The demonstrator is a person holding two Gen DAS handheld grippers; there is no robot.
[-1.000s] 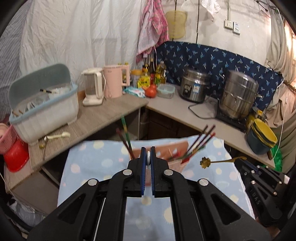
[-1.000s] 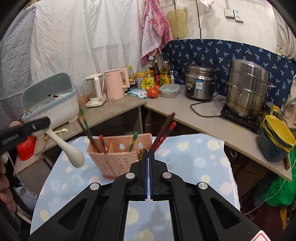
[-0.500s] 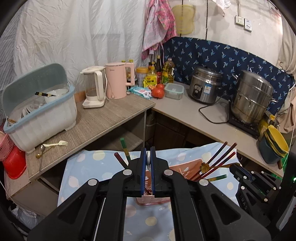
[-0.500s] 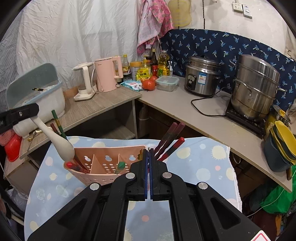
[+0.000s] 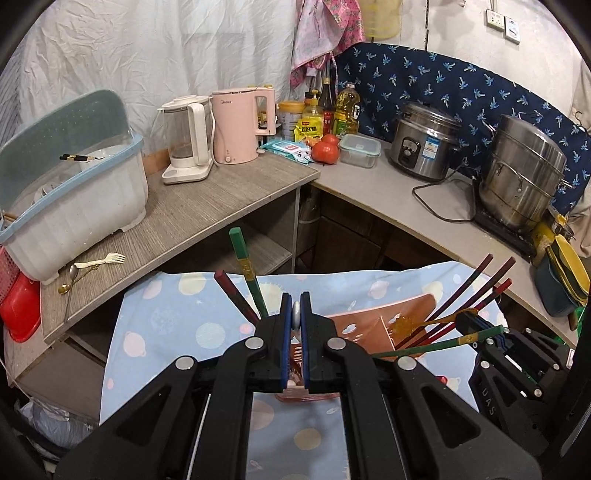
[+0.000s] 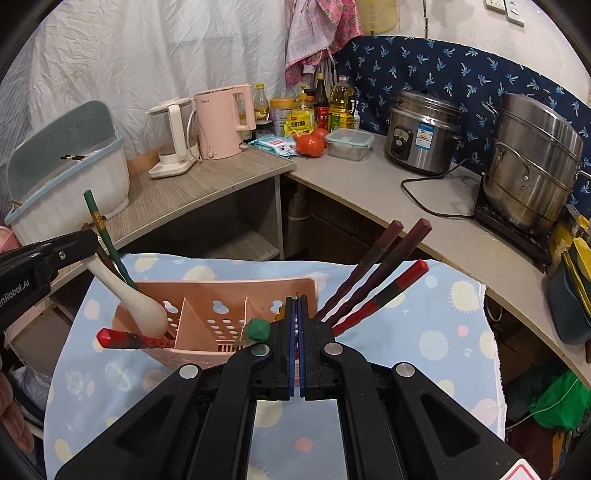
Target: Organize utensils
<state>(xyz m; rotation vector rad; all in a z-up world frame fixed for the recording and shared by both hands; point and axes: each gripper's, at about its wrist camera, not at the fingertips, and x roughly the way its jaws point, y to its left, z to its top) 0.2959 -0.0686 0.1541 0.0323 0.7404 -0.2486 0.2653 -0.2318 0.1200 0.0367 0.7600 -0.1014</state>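
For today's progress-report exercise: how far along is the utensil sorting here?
Done: chopsticks stand in the pink caddy. In hand: left gripper shut on a white spoon over the caddy's left end; right gripper shut on a gold utensil. Left: a fork and spoons lie on the counter.

A crumpled white sheet (image 5: 155, 55) is hanging across the back wall, and a dark blue patterned cloth (image 5: 461, 92) is lining the corner behind an L-shaped bench (image 5: 221, 199) that is carrying two kettles, bottles, a rice cooker (image 5: 424, 147) and a steel steamer pot (image 5: 524, 173). A pink floral cloth (image 5: 325, 33) is hanging near the corner, wall sockets (image 5: 504, 22) are sitting high on the right, and a pale blue dotted tablecloth (image 5: 177, 325) is covering the nearer table under warm indoor light.
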